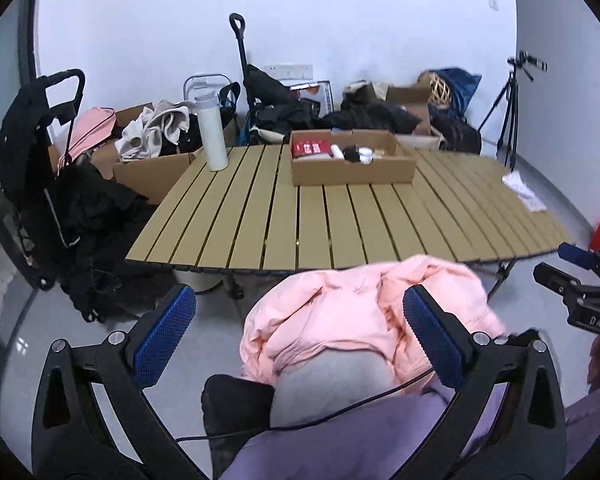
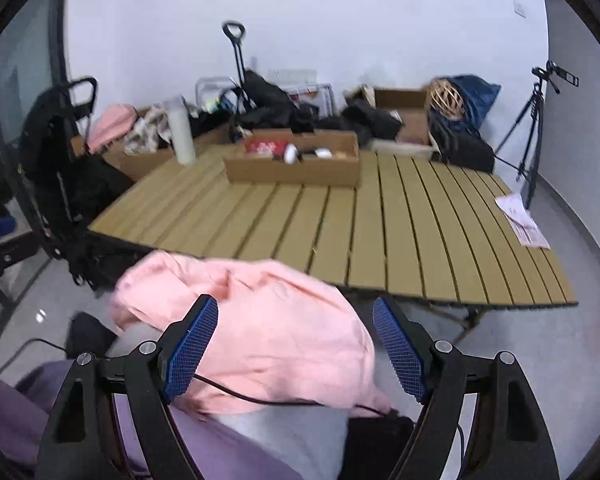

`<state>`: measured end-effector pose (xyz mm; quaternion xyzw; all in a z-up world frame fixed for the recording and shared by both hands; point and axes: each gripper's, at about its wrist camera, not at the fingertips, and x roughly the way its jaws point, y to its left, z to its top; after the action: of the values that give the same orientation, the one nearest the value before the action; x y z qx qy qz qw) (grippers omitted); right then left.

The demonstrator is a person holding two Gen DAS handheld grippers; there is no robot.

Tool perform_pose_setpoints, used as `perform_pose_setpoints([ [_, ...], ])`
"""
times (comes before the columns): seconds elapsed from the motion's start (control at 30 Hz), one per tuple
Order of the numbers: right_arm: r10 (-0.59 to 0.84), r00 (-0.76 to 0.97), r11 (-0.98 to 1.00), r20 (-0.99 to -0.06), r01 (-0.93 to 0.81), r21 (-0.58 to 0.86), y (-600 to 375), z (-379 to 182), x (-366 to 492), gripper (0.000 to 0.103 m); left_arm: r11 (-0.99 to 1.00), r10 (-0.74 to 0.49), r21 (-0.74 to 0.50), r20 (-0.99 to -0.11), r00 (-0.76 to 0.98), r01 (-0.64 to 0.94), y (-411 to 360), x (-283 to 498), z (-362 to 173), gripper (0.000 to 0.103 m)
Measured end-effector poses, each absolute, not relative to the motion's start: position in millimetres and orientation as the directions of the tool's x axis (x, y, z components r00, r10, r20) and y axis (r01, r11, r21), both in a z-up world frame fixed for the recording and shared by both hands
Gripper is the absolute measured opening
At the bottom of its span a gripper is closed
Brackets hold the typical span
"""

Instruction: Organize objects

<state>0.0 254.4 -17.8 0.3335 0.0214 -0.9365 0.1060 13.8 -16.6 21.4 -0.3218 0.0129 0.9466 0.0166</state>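
A pink jacket (image 1: 340, 312) (image 2: 260, 320) lies crumpled on the person's lap, just in front of the slatted table (image 1: 340, 224) (image 2: 380, 232). My left gripper (image 1: 298, 296) hangs over it with its blue pads spread wide, not pressing on the cloth. My right gripper (image 2: 295, 302) is also open above the jacket; it shows at the right edge of the left wrist view (image 1: 560, 262). On the table stand a shallow cardboard box (image 1: 352, 172) (image 2: 292, 174) holding a red packet (image 1: 311, 148) and small items, and a white bottle (image 1: 212, 132) (image 2: 180, 132).
A black trolley (image 1: 40, 140) draped in dark clothes stands left. Boxes of clothes and bags crowd the wall behind the table. A tripod (image 1: 510, 112) (image 2: 534, 120) stands at the right, with paper (image 2: 522, 220) on the table's right edge. A black cable (image 1: 340, 408) crosses the lap.
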Motion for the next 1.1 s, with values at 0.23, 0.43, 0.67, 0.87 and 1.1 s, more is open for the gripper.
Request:
perform_pose_setpoints([
  [0.23,-0.167,-0.79,-0.974,-0.59,0.226,-0.026,235.6,-7.3,20.0,0.083,-0.999,0.034,0.007,-0.593,-0.805,-0.047,-14.5,25.3,22.2,0.103],
  [0.43,-0.167,-0.805,-0.971,-0.569,0.233,-0.044,227.7,-0.3,26.7,0.083,-0.999,0.036,-0.004,-0.602,-0.797,-0.042,-15.4,23.0,19.8,0.103],
  [0.67,-0.155,-0.816,-0.976,-0.557,0.214,-0.042,232.0,0.6,27.2,0.083,-0.999,0.044,-0.002,-0.597,-0.801,-0.053,-15.3,25.0,20.7,0.103],
  [0.87,-0.163,-0.821,-0.976,-0.548,0.216,-0.033,233.0,1.4,27.3,0.083,-0.998,0.045,-0.001,-0.599,-0.8,-0.055,-14.4,24.6,20.4,0.103],
  [1.1,-0.174,-0.813,-0.973,-0.556,0.228,-0.028,234.3,-0.3,25.6,0.083,-0.998,0.049,-0.004,-0.597,-0.801,-0.058,-15.5,24.6,20.1,0.103],
])
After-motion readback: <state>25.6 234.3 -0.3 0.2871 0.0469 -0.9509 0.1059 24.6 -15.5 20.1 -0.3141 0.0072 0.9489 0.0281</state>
